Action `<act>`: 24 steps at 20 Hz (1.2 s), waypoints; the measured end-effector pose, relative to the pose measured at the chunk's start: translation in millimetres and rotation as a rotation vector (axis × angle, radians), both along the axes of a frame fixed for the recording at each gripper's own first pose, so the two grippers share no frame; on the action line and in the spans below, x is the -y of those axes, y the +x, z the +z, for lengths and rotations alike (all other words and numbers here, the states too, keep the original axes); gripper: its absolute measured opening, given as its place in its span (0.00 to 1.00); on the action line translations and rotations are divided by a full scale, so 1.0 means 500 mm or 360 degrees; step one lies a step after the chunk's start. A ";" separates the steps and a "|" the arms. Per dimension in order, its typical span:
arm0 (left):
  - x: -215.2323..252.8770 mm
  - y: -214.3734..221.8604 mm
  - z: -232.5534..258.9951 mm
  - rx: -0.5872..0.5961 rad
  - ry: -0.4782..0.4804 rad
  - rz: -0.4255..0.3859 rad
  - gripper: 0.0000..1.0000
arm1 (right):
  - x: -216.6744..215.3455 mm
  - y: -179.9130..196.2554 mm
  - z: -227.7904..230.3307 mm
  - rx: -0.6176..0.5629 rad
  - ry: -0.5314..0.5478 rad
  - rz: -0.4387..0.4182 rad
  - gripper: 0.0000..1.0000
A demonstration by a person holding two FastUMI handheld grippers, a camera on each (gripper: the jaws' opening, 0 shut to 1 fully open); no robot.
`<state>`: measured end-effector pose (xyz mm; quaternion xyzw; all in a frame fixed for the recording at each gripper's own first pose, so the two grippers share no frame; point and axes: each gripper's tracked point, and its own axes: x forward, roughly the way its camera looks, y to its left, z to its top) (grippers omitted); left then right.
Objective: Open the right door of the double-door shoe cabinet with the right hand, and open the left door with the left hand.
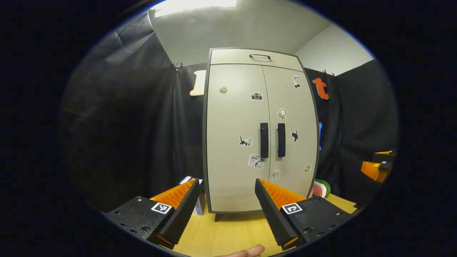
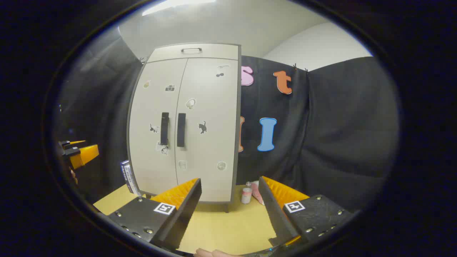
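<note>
The shoe cabinet [image 1: 246, 135] stands at the table's [image 1: 228, 232] far side, both doors shut, contents hidden. Left gripper [image 1: 228, 207] and right gripper [image 2: 230, 205] hover near, jaws spread, empty. A small bottle [image 2: 246, 194] beside the cabinet's right is hard to make out

- In the left gripper view, a round red-and-green object [image 1: 321, 188] sat half hidden behind the shoe cabinet [image 1: 235, 142]'s lower right corner; it was perhaps a watermelon toy.
- A boxed item [image 2: 125, 176] leaned behind the cabinet's left side, mostly covered.
- The door stickers [image 2: 202, 127] were too small to read.
- The other gripper [image 2: 80, 153] was cut off at the right gripper view's edge.
</note>
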<state>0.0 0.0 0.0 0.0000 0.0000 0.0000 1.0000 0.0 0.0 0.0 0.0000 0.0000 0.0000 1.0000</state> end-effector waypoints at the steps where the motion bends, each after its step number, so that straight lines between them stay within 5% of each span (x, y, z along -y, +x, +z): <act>1: -0.003 0.000 0.006 0.0018 -0.0001 0.0011 0.96 | -0.004 0.002 0.000 0.0000 -0.0017 -0.0010 0.95; 12: -0.021 0.035 0.015 0.0069 0.0033 0.0069 0.96 | -0.037 0.070 0.000 -0.0002 0.0028 0.0001 0.96; 24: 0.000 0.029 -0.059 -0.0011 -0.0075 -0.0076 0.96 | -0.118 0.213 0.065 0.0054 0.0049 0.0170 0.94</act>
